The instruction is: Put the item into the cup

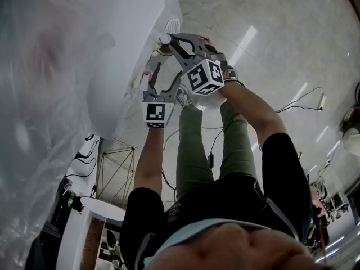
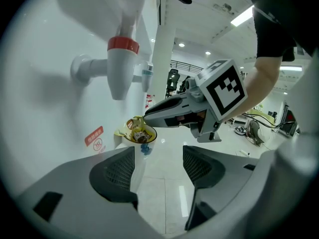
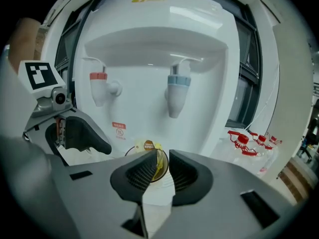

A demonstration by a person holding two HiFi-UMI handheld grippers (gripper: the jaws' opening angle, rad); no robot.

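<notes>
Two jaws of the right hand-held gripper [image 3: 159, 169] stand very narrow, and we see them pinch a yellow sachet [image 3: 158, 163] whose lower part sits inside the white cup [image 3: 159, 193]. Near it, the left hand-held gripper [image 2: 158, 159] keeps its jaws wide apart with nothing between them, and it points toward the cup. We find the cup on the ledge of a white water dispenser [image 3: 154, 54], lower than its red tap [image 3: 98, 89] and its blue tap [image 3: 178, 92].
</notes>
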